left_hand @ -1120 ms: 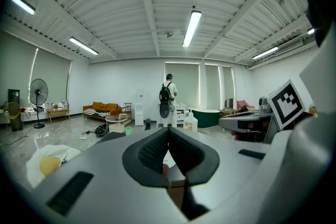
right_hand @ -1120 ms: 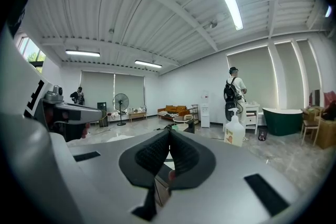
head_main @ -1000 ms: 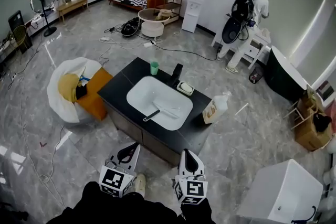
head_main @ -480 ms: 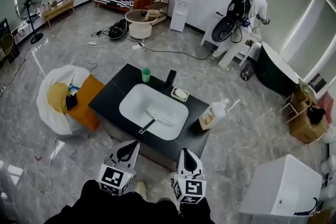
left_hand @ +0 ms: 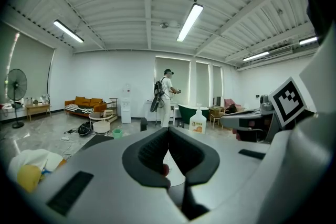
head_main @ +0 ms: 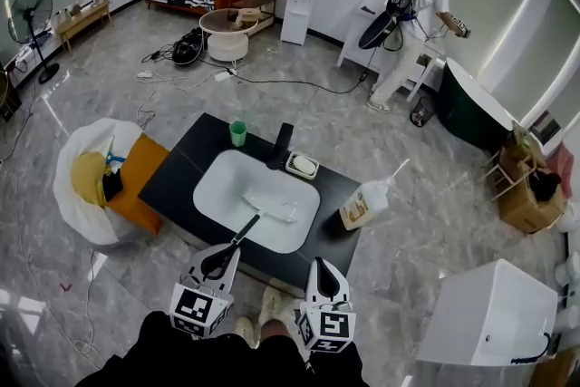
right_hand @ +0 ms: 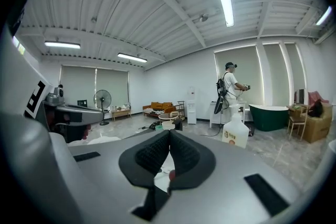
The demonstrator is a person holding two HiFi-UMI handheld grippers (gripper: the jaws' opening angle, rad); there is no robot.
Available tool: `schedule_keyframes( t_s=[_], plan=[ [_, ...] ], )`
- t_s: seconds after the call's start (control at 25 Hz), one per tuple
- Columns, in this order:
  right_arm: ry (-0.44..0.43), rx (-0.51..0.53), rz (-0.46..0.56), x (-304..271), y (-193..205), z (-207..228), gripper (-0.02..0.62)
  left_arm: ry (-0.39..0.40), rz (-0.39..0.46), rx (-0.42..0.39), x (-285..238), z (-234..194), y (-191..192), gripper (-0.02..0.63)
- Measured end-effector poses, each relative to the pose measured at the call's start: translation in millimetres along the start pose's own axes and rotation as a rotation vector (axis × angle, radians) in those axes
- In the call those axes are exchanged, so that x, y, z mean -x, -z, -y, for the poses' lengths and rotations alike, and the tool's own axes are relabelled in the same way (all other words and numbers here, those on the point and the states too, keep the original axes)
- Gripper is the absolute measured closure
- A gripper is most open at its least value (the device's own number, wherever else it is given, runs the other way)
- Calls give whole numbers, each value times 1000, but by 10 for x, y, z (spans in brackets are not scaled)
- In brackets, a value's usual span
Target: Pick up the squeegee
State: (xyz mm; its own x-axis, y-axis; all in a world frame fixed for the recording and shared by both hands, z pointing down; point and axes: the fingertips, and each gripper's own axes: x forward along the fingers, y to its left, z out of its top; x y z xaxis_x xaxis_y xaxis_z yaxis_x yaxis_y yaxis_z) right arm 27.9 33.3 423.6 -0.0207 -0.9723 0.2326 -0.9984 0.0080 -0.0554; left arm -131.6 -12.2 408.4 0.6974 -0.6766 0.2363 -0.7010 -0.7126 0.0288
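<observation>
The squeegee (head_main: pixel 247 228) lies in the white sink (head_main: pixel 222 190) of a black counter (head_main: pixel 177 178); its black handle points toward me and its pale blade lies across the basin. In the head view my left gripper (head_main: pixel 227 255) hovers at the counter's near edge, close to the handle's end, and is shut on nothing. My right gripper (head_main: pixel 324 267) is level with it to the right, short of the counter, also shut and empty. The pads meet in the left gripper view (left_hand: pixel 168 131) and in the right gripper view (right_hand: pixel 169 135).
On the counter stand a green cup (head_main: pixel 238 133), a black faucet (head_main: pixel 282 145), a soap dish (head_main: pixel 302 165) and a white bottle (head_main: pixel 363 205). A white beanbag (head_main: pixel 71 160) lies left, a white box (head_main: pixel 494 314) right. A person (head_main: pixel 424 12) stands far back.
The counter and sink have drawn closer and lower in the head view. Both grippers now sit at its near edge, the left one near the squeegee handle. The far person has shifted.
</observation>
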Motion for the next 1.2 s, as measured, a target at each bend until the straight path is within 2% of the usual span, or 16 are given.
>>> schedule_keyframes(
  t_s=[0.48, 0.84, 1.2],
  plan=[
    [-32, -59, -95, -1372, 205, 557, 578, -19, -113, 26, -1319, -541, 208, 583],
    [-65, -100, -213, -2345, 654, 866, 578, -22, -234, 79, -2260, -915, 676, 583],
    [-85, -139, -318, -2940, 1180, 1033, 578, -23, -343, 120, -2824, -1148, 1204, 583]
  ],
)
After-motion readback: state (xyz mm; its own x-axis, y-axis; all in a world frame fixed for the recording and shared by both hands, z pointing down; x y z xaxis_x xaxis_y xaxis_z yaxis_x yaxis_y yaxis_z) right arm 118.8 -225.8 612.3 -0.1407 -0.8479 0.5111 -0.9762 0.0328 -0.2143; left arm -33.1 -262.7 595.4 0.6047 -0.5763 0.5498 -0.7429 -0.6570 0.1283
